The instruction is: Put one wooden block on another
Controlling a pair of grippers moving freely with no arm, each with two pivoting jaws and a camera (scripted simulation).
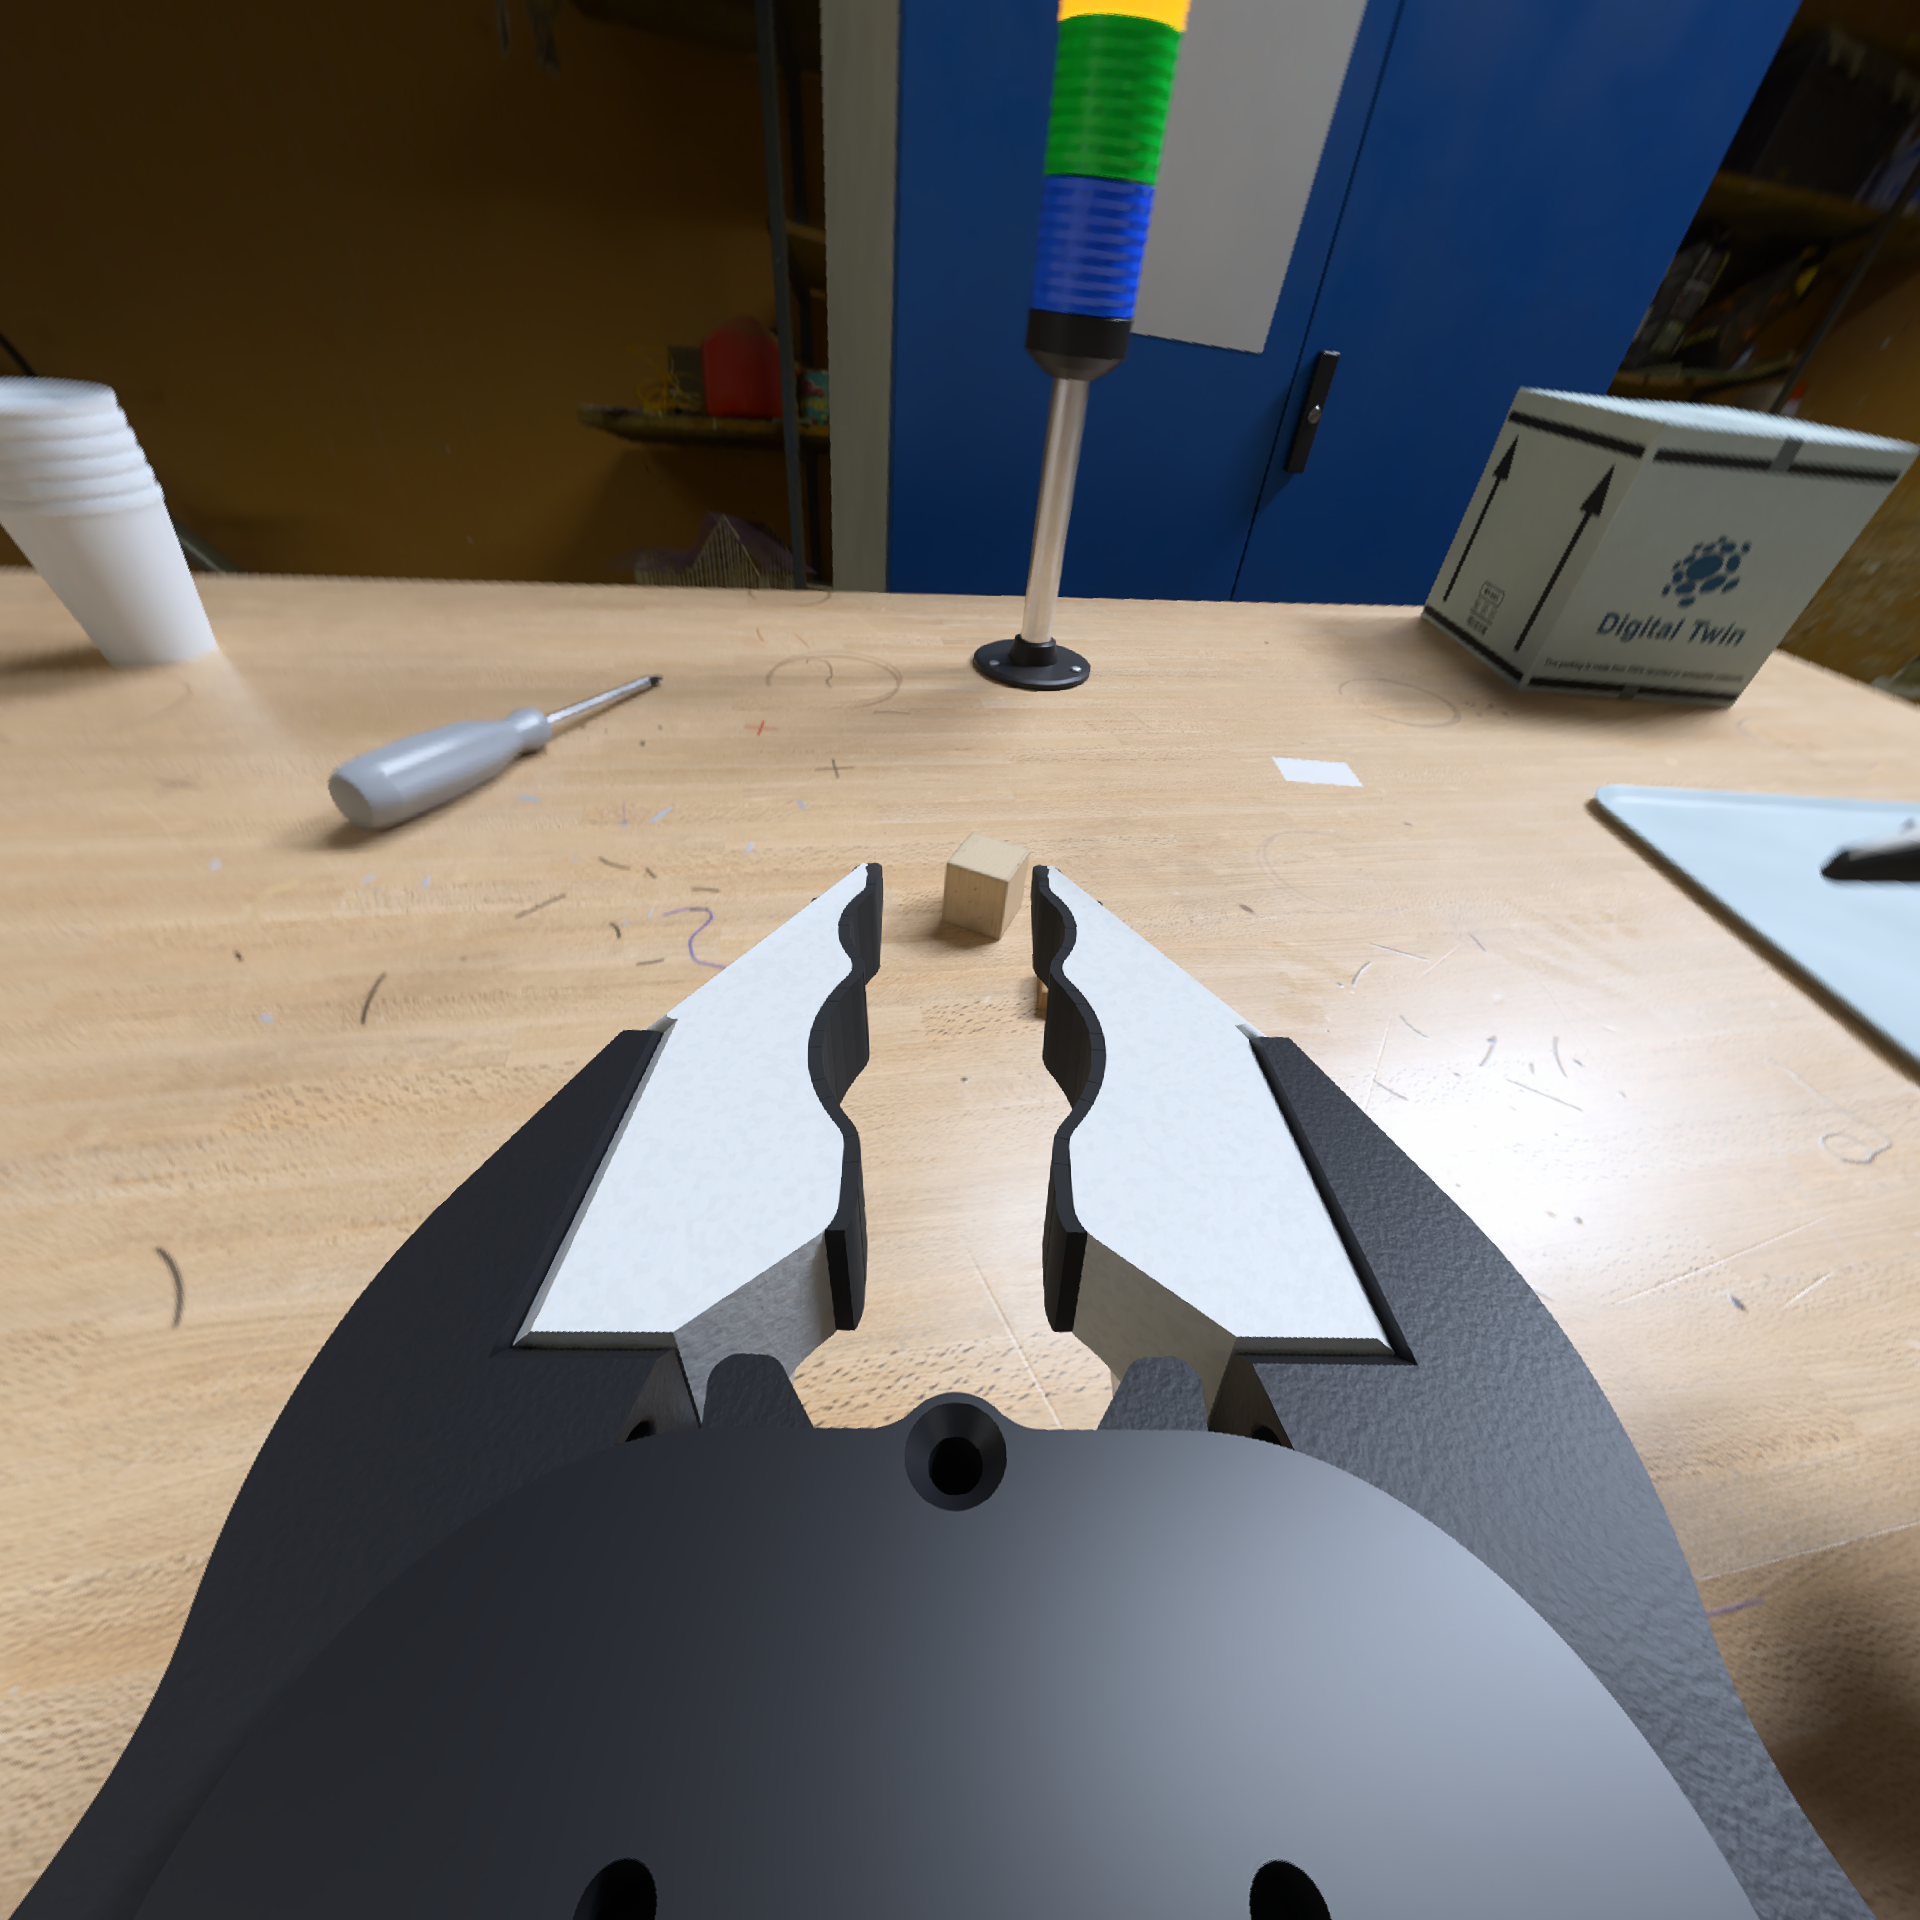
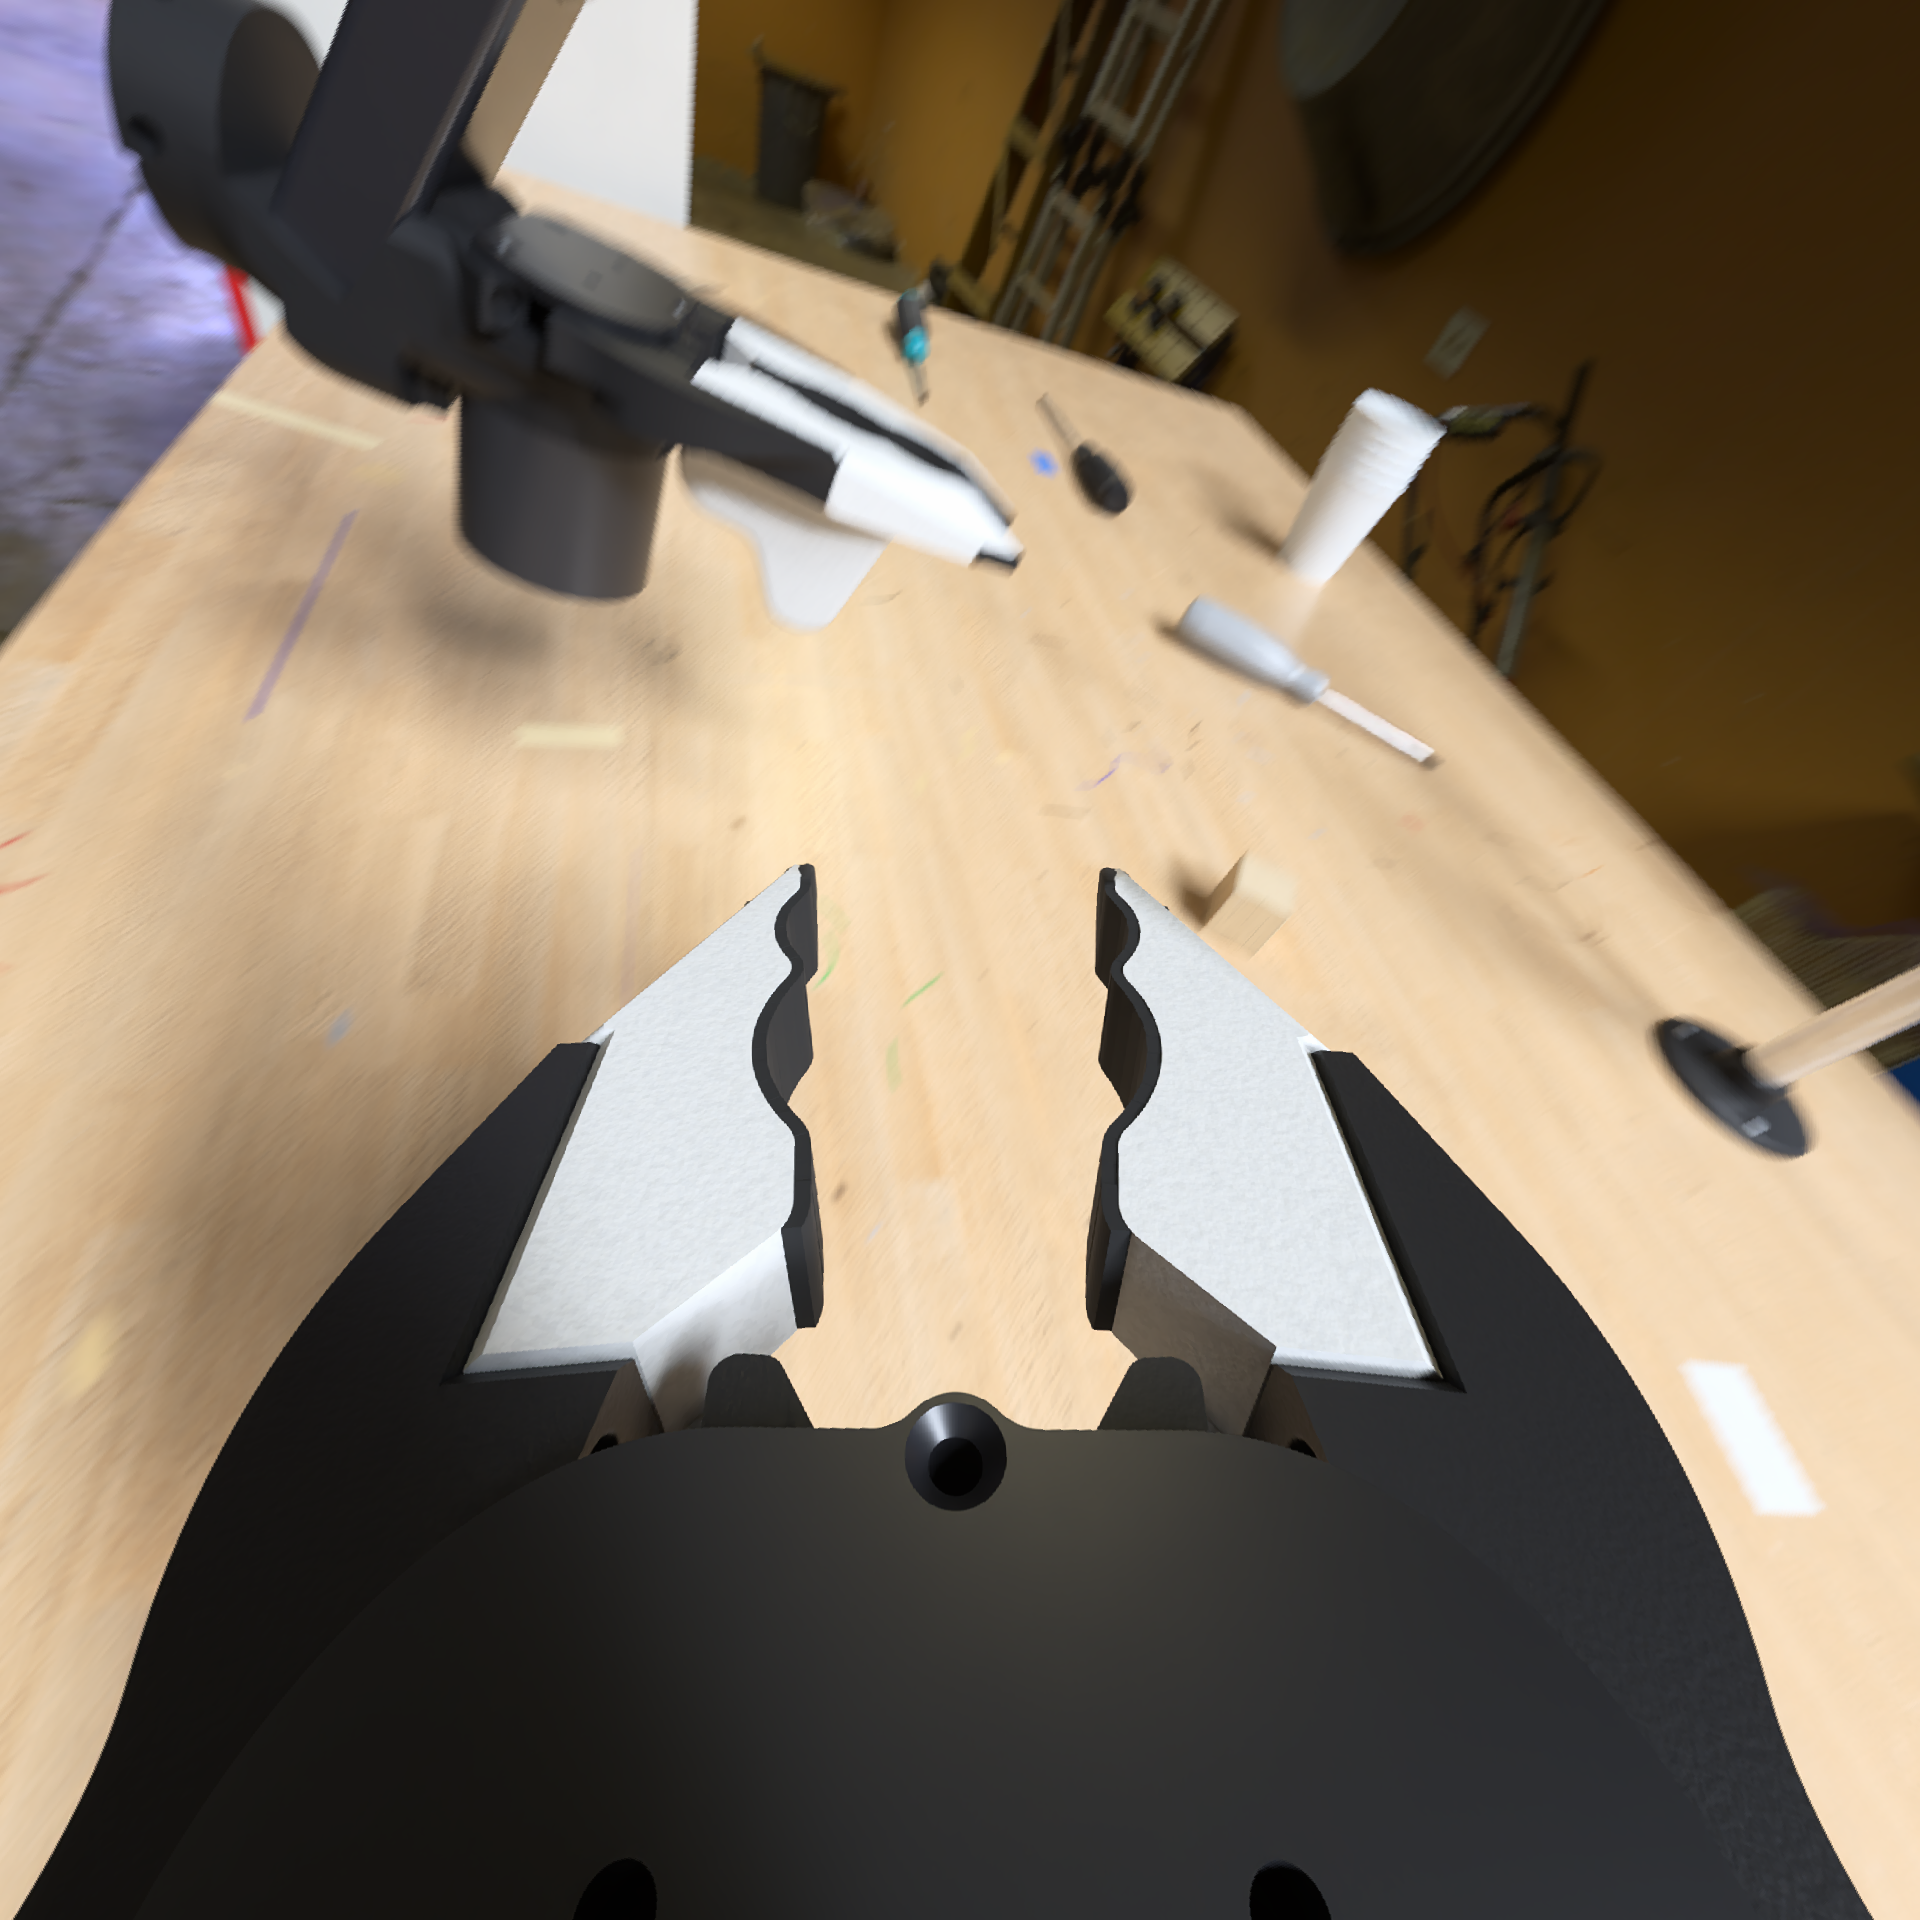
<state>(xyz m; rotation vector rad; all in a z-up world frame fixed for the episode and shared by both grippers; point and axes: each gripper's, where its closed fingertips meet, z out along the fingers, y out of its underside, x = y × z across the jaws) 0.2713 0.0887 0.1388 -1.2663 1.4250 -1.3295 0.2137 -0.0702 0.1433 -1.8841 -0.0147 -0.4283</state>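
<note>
A pale wooden block (image 1: 985, 885) sits on the wooden table (image 1: 520, 1091), just beyond and between my left gripper's (image 1: 956, 878) tips. That gripper is open and empty. A small wooden corner (image 1: 1040, 1000) shows behind its right finger; most of it is hidden. In the right wrist view a wooden block (image 2: 1252, 904) lies just right of my right gripper's (image 2: 956, 873) right fingertip (image 2: 1127, 914). That gripper is open and empty, low over the table (image 2: 520, 935). The left gripper (image 2: 992, 545) hovers at the upper left there.
A stack of white cups (image 1: 94, 520), a grey screwdriver (image 1: 457, 753), a signal-light pole (image 1: 1049, 520) on a black base, a printed cardboard box (image 1: 1662, 540) and a pale flat board (image 1: 1787, 894) stand around. A black screwdriver (image 2: 1091, 468) lies farther off.
</note>
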